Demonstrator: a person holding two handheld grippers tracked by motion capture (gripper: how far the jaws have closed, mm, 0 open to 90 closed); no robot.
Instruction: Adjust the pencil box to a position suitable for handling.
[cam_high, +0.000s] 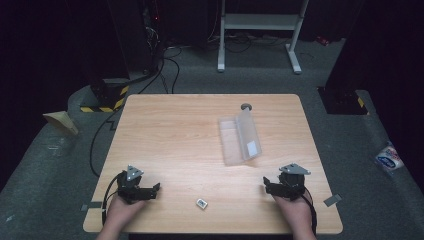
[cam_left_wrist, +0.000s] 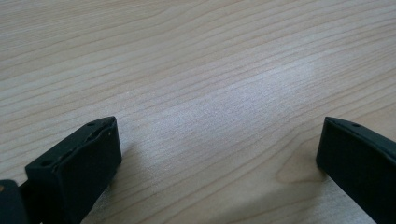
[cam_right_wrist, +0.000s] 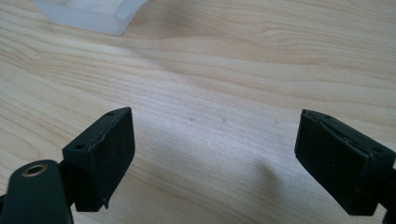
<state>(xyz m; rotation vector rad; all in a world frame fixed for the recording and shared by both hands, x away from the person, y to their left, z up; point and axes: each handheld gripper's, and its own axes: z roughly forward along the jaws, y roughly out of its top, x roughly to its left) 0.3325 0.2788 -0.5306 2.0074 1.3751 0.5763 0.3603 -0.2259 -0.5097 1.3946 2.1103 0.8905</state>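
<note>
both grippers rest at the near edge of the table (cam_high: 165, 125), the left gripper (cam_high: 148, 191) and the right gripper (cam_high: 272, 189) each with jaws spread and holding nothing. the small chip (cam_high: 201, 203) lies between them near the edge, and a careless sweep could push it off; the clear case (cam_high: 240, 140) lies open, far and to the right. the high view shows the chip, while the right gripper view shows a corner of the case (cam_right_wrist: 88, 14).

One clear plastic box (cam_high: 239, 139), one small tag (cam_high: 201, 203), two tongs.

A clear plastic case (cam_high: 240, 139) lay open on the table (cam_high: 170, 135); a small tag (cam_high: 201, 203) sat near the front edge.
</note>
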